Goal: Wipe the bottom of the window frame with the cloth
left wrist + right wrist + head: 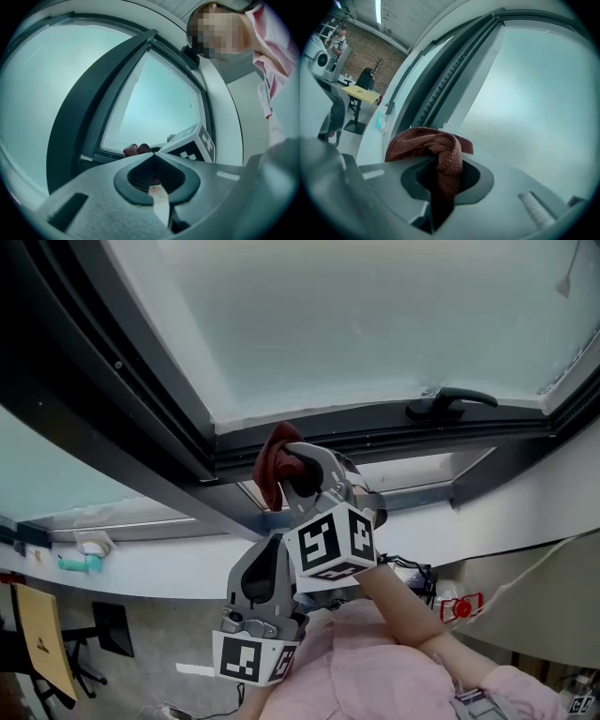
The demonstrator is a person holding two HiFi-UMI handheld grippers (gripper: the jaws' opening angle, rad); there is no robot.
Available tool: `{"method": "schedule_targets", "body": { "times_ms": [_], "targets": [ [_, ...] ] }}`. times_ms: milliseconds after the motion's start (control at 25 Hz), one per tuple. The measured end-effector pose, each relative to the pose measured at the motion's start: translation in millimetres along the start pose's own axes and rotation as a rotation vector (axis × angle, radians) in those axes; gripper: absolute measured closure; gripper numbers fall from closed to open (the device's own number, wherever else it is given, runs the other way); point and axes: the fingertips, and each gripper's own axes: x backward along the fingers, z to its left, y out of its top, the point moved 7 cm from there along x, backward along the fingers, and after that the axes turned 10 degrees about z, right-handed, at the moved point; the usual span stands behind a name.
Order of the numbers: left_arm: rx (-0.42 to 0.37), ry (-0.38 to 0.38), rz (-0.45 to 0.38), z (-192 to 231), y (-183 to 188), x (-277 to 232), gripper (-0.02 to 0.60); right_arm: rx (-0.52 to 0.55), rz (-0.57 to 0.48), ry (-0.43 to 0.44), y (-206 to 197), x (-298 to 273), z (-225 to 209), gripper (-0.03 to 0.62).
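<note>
From the right gripper view I see the right gripper (pixel 302 468) clamped on the rust-red cloth (pixel 440 149). A fold of it is pinched between the jaws and the rest is bunched above them. The head view places that cloth at the dark bottom rail of the window frame (pixel 394 439), beside the spot where the slanted bar (pixel 141 418) meets it. I cannot tell from either view whether it presses on the rail.

The left gripper (pixel 153 157) has its jaws together with nothing between them. In the head view it hangs lower, just under the right one. Its own camera catches the right gripper's marker cube (pixel 194 143) and a bit of the cloth past it.

The glass (pixel 356 315) is pale and frosted, with a black handle (pixel 450 401) on the rail. Below runs a white sill (pixel 150 568) carrying a small teal thing (pixel 80 563) that I cannot identify. Only the right gripper view shows the room behind: a yellow table (pixel 361 93), a dark chair (pixel 363 78) and a brick wall (pixel 370 51). A pink sleeve (pixel 375 676) is cut off at the head view's lower edge.
</note>
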Motion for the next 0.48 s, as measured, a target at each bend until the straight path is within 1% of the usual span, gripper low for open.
{"method": "schedule_targets", "body": {
  "times_ms": [200, 480],
  "targets": [
    [-0.041, -0.029, -0.014, -12.1, 3.5, -2.8, 0.584, -0.040, -0.029, 0.021, -7.8, 3.7, -5.6, 0.536],
    [-0.026, -0.060, -0.034, -21.8, 2.4, -9.9, 0.586, -0.094, -0.057, 0.040, -16.4, 8.3, -12.6, 0.536]
  ]
}}
